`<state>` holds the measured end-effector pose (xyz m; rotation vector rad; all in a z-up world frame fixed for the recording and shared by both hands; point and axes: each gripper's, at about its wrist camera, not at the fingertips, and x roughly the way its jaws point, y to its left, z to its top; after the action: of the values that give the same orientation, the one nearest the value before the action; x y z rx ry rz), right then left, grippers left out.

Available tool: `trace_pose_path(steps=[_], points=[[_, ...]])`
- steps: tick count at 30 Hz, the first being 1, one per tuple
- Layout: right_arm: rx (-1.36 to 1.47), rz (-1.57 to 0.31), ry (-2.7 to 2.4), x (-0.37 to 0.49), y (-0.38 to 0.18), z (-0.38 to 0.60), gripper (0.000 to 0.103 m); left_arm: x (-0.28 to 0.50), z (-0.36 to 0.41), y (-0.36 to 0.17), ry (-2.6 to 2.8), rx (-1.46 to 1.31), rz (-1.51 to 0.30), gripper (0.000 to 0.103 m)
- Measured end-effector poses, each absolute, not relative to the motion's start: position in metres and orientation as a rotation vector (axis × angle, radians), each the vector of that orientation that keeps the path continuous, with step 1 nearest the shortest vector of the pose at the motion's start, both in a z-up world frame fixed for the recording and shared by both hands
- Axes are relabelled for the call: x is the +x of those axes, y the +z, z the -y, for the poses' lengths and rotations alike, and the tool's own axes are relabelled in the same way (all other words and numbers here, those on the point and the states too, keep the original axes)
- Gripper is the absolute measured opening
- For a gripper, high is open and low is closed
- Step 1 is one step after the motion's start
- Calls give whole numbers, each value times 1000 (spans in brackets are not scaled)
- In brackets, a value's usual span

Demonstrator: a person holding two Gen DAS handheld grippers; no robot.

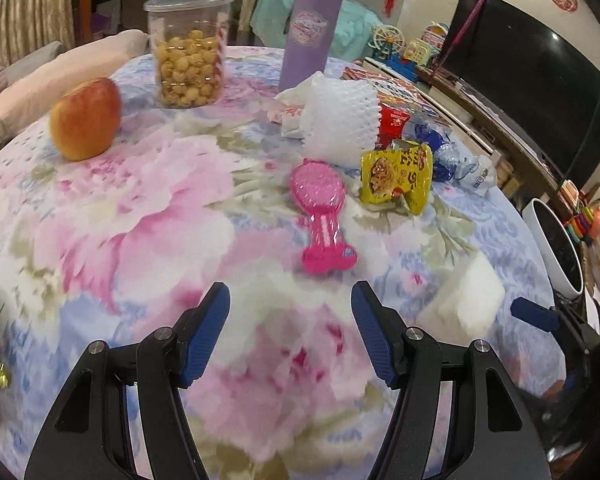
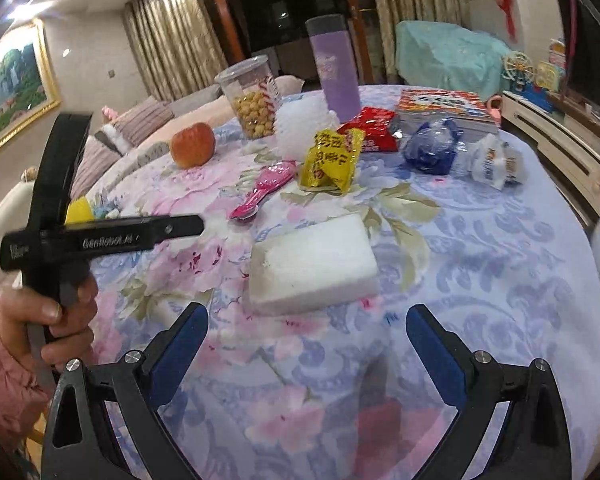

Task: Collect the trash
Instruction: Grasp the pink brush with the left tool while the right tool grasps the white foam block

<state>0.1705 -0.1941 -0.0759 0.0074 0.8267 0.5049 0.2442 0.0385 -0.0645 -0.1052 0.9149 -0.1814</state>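
A: How do the two grippers stand?

B: The left gripper [image 1: 290, 334] is spread, with nothing between its blue pads, above the flowered pink and blue tablecloth [image 1: 140, 220]. The right gripper [image 2: 306, 354] is also spread wide and empty. A hand [image 2: 56, 312] in a pink sleeve holds the left tool at the left of the right view.

A: What lies nearest?

B: Just beyond the right gripper lies a white rectangular foam block [image 2: 312, 264]. Beyond the left gripper lies a pink plastic hairbrush [image 1: 320, 208].

A: And the trash?

B: Farther, a yellow crumpled snack packet [image 1: 396, 172], a white foam fruit net [image 1: 340, 116], a red wrapper [image 2: 374, 132], a blue crumpled bag [image 2: 430, 150] and a white crumpled wrapper [image 2: 494, 162] to the right. A white bin [image 1: 556, 248] stands beside the table at the right edge.

A: Other things?

B: A red-yellow apple [image 1: 86, 120] at the far left, a clear plastic jar of yellow snacks [image 1: 190, 48], and a tall purple tumbler [image 1: 312, 32].
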Motion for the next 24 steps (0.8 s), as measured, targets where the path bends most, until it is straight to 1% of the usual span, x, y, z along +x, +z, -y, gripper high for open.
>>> trace_pose_path(steps=[9,12,13,14,15,16,19,24], points=[[-71,-857,510,197,-87,179,100,285,-27,-78,-213,-124,-958,64],[-60,-875,517,203,-91,180,98,289,-21,-81,-213,-107,-954,64],[-54,-880,518,204,-91,181,94,288,-18,-80,-214,-99,-947,63],[-42,-883,526,204,-91,183,90,288,-16,-80,-221,-93,-943,52],[-34,-885,532,203,-91,183,82,287,-11,-80,-231,-78,-942,46],[-23,-884,533,203,-91,186,82,285,-7,-80,-239,-63,-940,34],[-10,-870,531,200,-89,188,81,282,0,-80,-236,-24,-928,34],[27,-856,516,191,-84,201,81,271,-4,-78,-242,-61,-931,34]])
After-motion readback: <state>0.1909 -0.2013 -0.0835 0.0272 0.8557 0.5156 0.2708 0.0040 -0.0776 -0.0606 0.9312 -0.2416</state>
